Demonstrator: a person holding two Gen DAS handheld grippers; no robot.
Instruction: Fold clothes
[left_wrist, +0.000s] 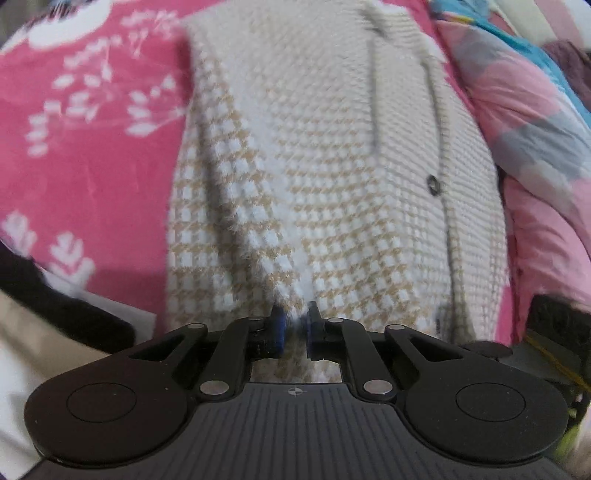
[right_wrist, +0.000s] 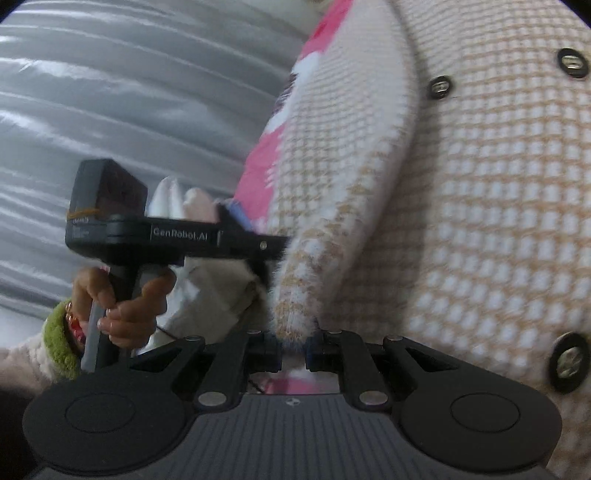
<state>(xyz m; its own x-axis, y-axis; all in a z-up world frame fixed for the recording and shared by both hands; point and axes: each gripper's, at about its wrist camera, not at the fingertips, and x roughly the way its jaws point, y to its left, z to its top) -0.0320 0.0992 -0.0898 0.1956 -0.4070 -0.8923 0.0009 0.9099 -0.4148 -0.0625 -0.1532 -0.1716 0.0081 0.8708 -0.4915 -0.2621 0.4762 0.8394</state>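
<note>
Fuzzy cream-and-tan houndstooth knit fills both views: we see a buttoned cardigan (left_wrist: 332, 166) lying on a pink floral bedsheet (left_wrist: 92, 155), its long axis running from the lower centre of the left wrist frame to the top. Our left gripper (left_wrist: 294, 325) is clamped on the cuff of a sleeve (left_wrist: 236, 206) that slants up toward the left. Our right gripper (right_wrist: 293, 350) pinches another sleeve end (right_wrist: 295, 314). At left in that view, a hand (right_wrist: 122, 306) holds the other gripper's handle.

Bare pink sheet (left_wrist: 92, 177) left of the cardigan (left_wrist: 332, 166) lies free; heaped quilt (left_wrist: 535, 122) crowds its right.
</note>
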